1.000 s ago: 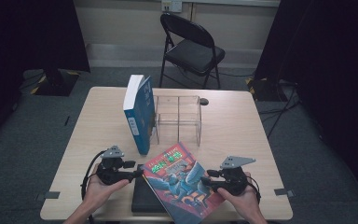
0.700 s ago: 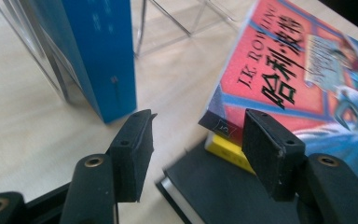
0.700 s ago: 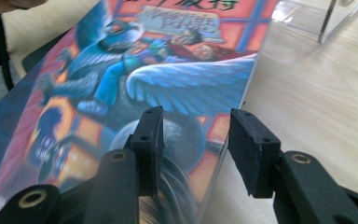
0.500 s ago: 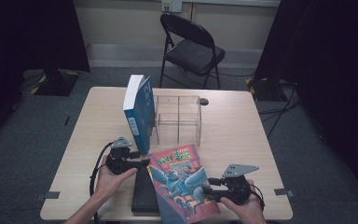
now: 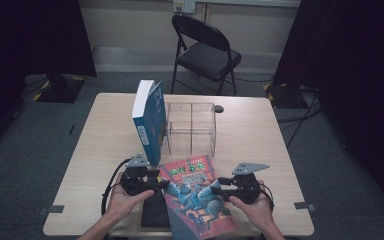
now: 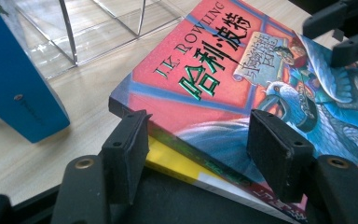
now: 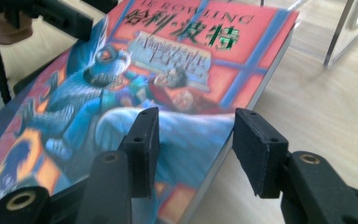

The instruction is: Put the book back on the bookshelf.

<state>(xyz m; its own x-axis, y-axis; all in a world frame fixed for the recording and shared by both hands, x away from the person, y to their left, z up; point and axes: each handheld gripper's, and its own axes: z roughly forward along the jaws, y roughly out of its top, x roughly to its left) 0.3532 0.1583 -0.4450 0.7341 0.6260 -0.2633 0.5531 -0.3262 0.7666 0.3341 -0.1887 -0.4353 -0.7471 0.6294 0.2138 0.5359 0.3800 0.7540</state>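
Note:
A paperback with a red and blue illustrated cover (image 5: 195,195) lies at the table's front centre, partly on a flat black thing (image 5: 155,212). My left gripper (image 5: 161,184) stands at its left edge. In the left gripper view the jaws (image 6: 203,144) straddle the book's (image 6: 223,70) corner, and both pads stand off it. My right gripper (image 5: 219,187) is at the right edge. In the right gripper view one pad (image 7: 142,140) hovers over the cover (image 7: 177,56) and the other stands beside the book, over the table. Both grippers' jaws have just been opening, with the book between them.
A thick blue book (image 5: 150,125) stands upright left of a clear acrylic divider box (image 5: 191,127) at mid-table. A small dark object (image 5: 219,108) lies behind the box. A folding chair (image 5: 207,55) stands beyond the table. Bare tabletop (image 5: 250,135) lies on both sides.
The paperback, held slanted between the two grippers a second ago, has turned squarer to the table and now lies flat. Both grippers' jaws stand wider.

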